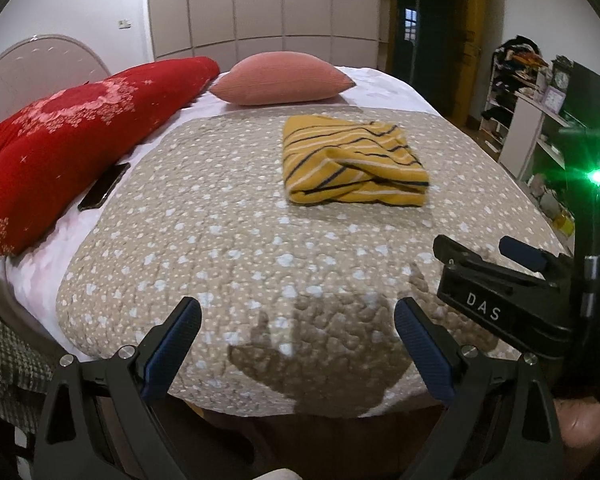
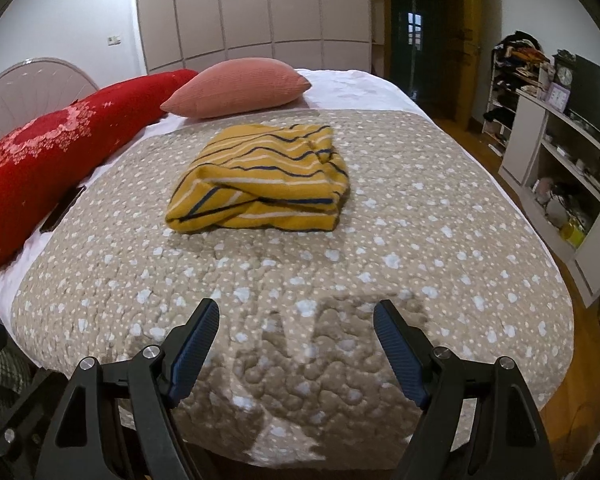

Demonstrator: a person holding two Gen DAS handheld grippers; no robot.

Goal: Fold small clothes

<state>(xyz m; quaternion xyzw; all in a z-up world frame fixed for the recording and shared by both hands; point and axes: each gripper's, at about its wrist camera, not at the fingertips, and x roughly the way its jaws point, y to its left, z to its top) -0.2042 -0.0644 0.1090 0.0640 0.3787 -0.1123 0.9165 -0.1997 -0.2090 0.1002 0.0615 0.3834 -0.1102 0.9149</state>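
Observation:
A yellow garment with dark and white stripes [image 1: 352, 160] lies folded into a compact rectangle on the beige spotted quilt [image 1: 220, 240]; it also shows in the right wrist view [image 2: 264, 184]. My left gripper [image 1: 298, 312] is open and empty, held above the quilt's near edge, well short of the garment. My right gripper [image 2: 296, 316] is open and empty, also near the quilt's front edge. The right gripper's body shows at the right of the left wrist view [image 1: 496, 280].
A red patterned bolster [image 1: 68, 140] lies along the left side of the bed, with a dark phone [image 1: 104, 186] beside it. A pink pillow [image 1: 280, 78] lies at the far end. Shelves with clutter [image 2: 556, 152] stand to the right. Wardrobes line the back wall.

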